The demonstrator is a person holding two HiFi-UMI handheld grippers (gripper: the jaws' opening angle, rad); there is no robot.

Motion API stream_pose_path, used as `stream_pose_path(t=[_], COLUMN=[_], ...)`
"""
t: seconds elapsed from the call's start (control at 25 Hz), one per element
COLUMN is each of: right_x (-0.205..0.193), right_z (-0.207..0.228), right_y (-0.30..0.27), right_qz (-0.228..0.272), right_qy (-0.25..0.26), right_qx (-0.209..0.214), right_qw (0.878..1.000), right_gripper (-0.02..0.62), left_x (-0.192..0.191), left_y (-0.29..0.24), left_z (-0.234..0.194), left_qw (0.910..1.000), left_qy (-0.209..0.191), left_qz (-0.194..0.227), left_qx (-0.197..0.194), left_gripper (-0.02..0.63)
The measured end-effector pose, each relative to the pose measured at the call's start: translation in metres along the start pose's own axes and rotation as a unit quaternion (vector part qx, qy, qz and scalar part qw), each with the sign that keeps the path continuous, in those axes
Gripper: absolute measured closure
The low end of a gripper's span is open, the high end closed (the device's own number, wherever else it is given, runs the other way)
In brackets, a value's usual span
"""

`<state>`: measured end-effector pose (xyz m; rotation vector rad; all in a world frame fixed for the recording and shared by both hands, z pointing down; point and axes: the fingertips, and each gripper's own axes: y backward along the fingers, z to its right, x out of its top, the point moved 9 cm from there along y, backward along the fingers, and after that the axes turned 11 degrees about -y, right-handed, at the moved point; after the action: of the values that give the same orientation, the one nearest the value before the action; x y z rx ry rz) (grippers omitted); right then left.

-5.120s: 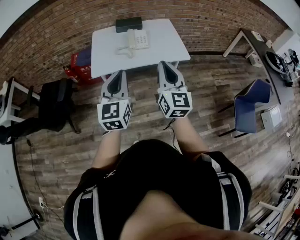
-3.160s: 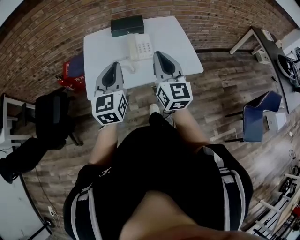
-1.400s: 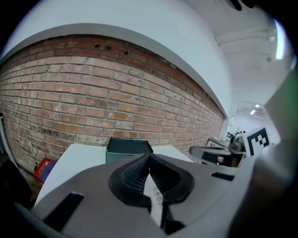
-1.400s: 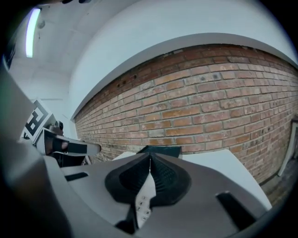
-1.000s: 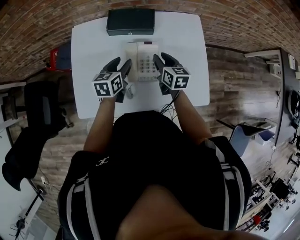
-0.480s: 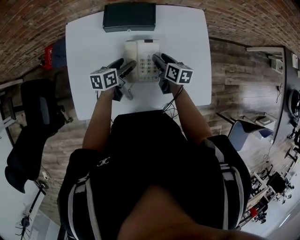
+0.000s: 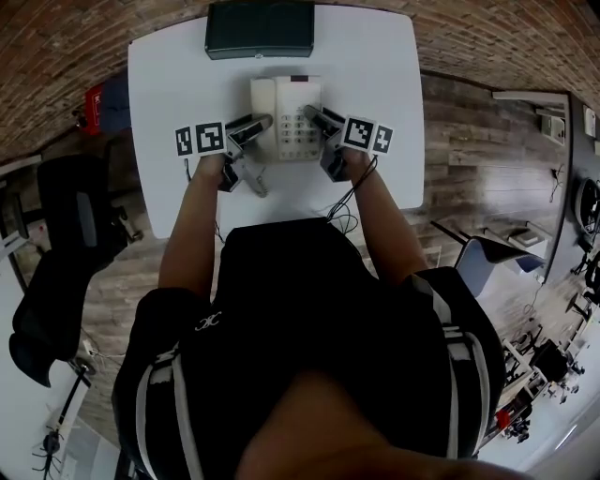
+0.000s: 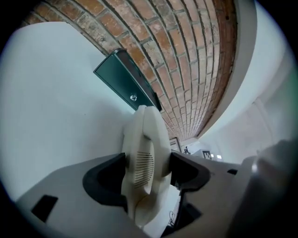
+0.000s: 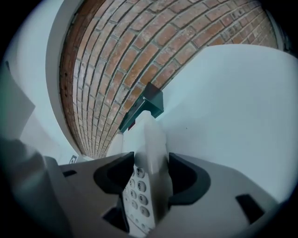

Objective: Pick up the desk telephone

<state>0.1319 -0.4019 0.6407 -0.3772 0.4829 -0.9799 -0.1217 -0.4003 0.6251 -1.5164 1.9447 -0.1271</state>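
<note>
Left gripper (image 8: 147, 173): jaws pinching the handset (image 8: 143, 153) side of the desk telephone (image 7: 292, 120). Right gripper (image 9: 151, 173): jaws nipping its keypad edge. Half a second back both only flanked it. Phone sits mid-table (image 7: 380, 141), dark box (image 7: 260, 28) at its 12 o'clock, seemingly unlifted. Hold made, so the lift looks next.

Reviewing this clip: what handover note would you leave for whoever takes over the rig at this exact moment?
Left hand-held gripper: jaws closed on the handset at the phone's left side.
Right hand-held gripper: jaws closed on the right edge of the desk telephone, beside the keypad.
The telephone sits on the white table, in front of a dark green box at the far edge.
Done: both grips placed.
Left: the lift. The phone does not look raised yet, so bring both sides up level.
</note>
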Motion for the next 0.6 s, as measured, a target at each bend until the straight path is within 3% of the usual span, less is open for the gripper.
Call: stream_pose_path(t=[0.16,0.36,0.6], right_x=[0.001,0.0,-0.003], right_z=[0.001,-0.005,-0.023], right_y=[0.001,0.005,0.02], right_qz=[-0.007,-0.007,0.016], right_qy=[-0.009,0.0,0.036], right_qx=[-0.004,-0.015,-0.017], right_qw=[1.0,1.0,0.999], right_gripper=[0.396,0.397,0.399], left_x=[0.001,-0.001,-0.012], left_y=[0.0,0.003,0.015], left_z=[0.001,0.011,0.026], left_qw=[1.0,0.9995,0.9995], left_qy=[0.004,-0.004,0.003], left_qz=[-0.006,-0.016,0.027], left_qx=[-0.002,0.026,0.017], left_gripper=[0.302,0.322,0.327])
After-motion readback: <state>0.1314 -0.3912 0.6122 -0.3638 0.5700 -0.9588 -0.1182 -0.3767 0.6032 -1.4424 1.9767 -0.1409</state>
